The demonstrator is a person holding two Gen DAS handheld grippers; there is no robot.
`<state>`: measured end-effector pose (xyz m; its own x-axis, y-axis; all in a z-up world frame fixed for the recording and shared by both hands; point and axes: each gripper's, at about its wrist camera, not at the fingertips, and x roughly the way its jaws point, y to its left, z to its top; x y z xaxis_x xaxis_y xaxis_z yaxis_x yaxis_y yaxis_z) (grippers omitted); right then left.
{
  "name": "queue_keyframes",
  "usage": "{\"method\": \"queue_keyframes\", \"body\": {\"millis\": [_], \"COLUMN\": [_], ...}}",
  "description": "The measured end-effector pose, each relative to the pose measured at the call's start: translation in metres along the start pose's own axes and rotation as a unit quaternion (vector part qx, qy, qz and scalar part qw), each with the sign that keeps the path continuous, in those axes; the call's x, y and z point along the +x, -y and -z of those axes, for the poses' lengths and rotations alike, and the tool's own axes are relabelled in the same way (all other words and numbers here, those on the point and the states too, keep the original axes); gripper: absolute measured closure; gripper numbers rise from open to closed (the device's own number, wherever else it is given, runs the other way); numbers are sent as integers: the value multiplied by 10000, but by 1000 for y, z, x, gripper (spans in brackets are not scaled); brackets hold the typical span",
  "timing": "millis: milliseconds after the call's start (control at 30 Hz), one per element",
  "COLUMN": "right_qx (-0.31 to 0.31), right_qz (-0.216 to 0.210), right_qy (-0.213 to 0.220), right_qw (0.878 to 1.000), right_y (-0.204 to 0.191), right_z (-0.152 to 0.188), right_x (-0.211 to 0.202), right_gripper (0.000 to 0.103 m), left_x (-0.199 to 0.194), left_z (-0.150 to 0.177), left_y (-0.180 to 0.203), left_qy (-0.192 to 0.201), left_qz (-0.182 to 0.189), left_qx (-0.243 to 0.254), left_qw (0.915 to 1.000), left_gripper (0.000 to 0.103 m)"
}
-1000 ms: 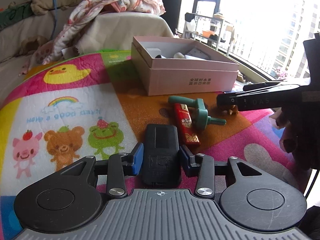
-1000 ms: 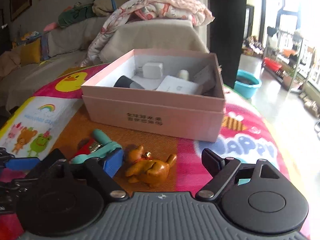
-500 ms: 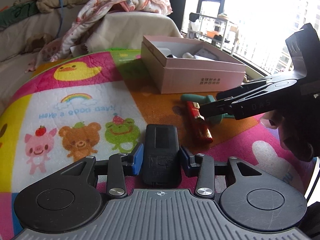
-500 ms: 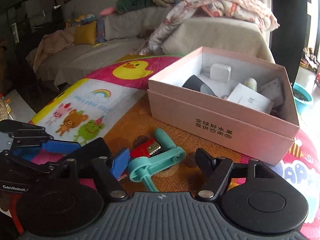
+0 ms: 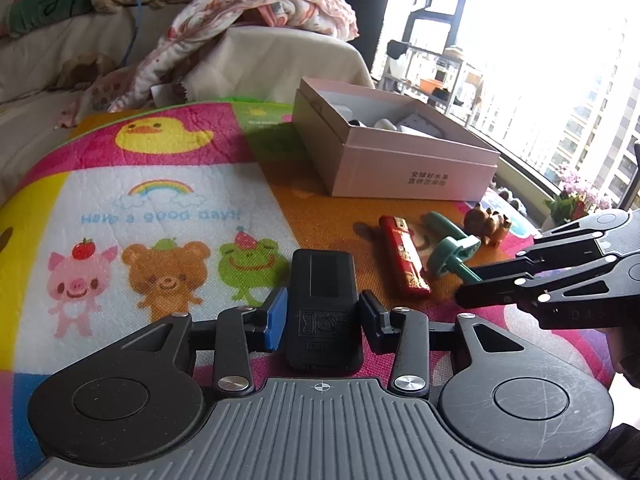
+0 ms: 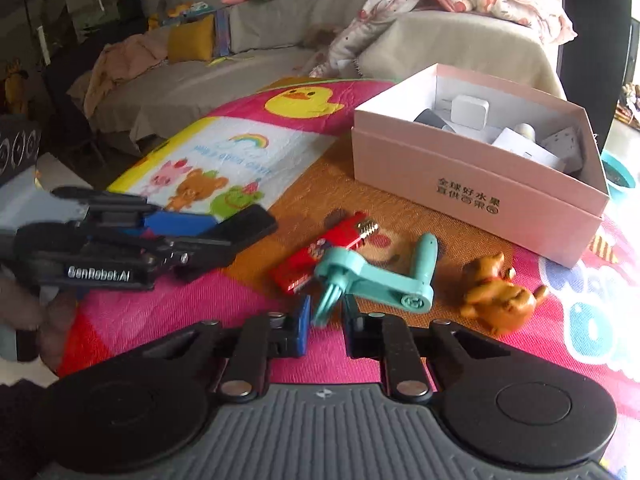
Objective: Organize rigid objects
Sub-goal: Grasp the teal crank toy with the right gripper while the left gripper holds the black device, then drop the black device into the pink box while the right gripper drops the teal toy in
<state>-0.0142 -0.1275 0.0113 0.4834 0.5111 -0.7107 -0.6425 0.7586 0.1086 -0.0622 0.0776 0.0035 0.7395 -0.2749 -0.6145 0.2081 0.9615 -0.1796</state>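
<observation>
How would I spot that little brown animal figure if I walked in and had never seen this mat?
Find the open pink box on the colourful play mat. On the orange patch in front of it lie three small things in a row. The brown animal figurine is the end one, next to the teal crank handle: the only glossy, rounded animal shape.

A colourful cartoon play mat [image 5: 168, 200] carries a pink open box [image 5: 400, 160], red lighter [image 5: 404, 256], teal crank handle [image 6: 376, 276] and brown animal figurine [image 6: 500, 296].

Cartoon play mat [image 5: 160, 184]; floral blanket [image 5: 256, 12] draped over beige sofa [image 6: 460, 44]
</observation>
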Motion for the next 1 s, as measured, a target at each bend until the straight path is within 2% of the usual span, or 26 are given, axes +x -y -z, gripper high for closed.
{"method": "queue_keyframes", "body": {"millis": [133,167,200,233,267,333,533,667,733,1000], "right_qx": [2,-49,-123,-191,-227,-242,139,344,277,-80], "right_qz": [203,262,352,449,495,386,320,241,237,563], "right_qy": [98,225,338,460,600,633,384,442,463,361], "right_qw": [9997,9994,9987,9977,9967,9970,9987,9981,9983,9977], "right_y": [3,4,4,4,5,8,24,31,27,14], "right_z": [12,14,16,18,19,16,1,-5,-7,5], "right_x": [-15,-21,-25,-27,-29,-25,5,11,11,-6], "right_gripper": [85,71,41,29,23,23,23,24,32,32], "left_x": [0,0,0,-1,-1,-2,-8,-12,-12,-1], "left_z": [0,1,2,3,4,6,7,6,5,3], "left_y": [1,3,5,9,13,17,16,21,24,33], "left_qy": [30,43,51,49,38,4,-156,-380,-474,-319], "left_qz": [-42,-86,-147,-207,-261,-307,-131,-92,-105,-411], "left_qx": [-53,-51,-5,85,220,430,522,654,686,783], "left_qw": [10000,9999,9999,9997,9994,9986,9984,9971,9965,9956], "left_gripper": [59,59,59,59,59,59,59,59,59,57]}}
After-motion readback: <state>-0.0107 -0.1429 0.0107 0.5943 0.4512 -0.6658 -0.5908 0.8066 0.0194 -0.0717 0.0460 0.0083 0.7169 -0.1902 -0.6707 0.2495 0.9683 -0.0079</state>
